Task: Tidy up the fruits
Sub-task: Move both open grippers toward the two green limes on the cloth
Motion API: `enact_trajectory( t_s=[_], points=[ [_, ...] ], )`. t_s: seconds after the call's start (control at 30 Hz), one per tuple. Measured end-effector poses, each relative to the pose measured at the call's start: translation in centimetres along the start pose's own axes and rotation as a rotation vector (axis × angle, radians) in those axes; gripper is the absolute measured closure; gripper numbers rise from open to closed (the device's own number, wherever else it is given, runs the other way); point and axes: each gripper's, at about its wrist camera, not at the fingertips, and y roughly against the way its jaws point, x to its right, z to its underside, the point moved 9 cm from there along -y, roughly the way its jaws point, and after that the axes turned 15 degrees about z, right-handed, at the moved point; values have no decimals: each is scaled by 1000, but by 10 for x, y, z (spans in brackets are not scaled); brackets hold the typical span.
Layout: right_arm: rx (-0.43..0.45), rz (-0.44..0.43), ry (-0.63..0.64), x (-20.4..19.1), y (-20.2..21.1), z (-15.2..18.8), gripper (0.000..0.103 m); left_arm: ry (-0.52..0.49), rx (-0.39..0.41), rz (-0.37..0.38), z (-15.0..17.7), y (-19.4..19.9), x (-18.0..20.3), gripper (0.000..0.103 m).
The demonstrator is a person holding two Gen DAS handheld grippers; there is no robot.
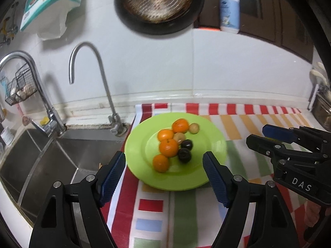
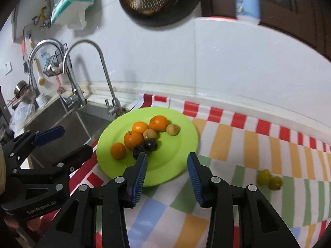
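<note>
A green plate [image 1: 206, 136] [image 2: 178, 128] on the striped cloth holds several oranges [image 1: 168, 147] [image 2: 133, 139], two dark plums [image 1: 184, 155] [image 2: 150, 144] and two tan fruits [image 1: 194, 128] [image 2: 173, 129]. Two yellow-green fruits [image 2: 269, 178] lie on the cloth right of the plate. My left gripper [image 1: 164, 161] is open and empty over the plate's near edge; it also shows in the right wrist view [image 2: 70, 142]. My right gripper [image 2: 167, 159] is open and empty at the plate's near right edge; it also shows in the left wrist view [image 1: 256, 134].
A steel sink [image 1: 51, 161] with two taps [image 1: 93, 78] lies left of the plate. A dark pan [image 1: 159, 4], a tissue pack [image 1: 51, 2] and a soap bottle [image 1: 229, 10] hang on or stand by the white wall. The striped cloth [image 2: 248, 144] stretches right.
</note>
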Motion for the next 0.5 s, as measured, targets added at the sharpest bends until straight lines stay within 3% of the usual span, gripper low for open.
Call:
enact_trajectory(
  t_s=[0.5],
  points=[
    [58,174,-119,85,70,19,61,-151,75,166,-10,26,87,26]
  ],
)
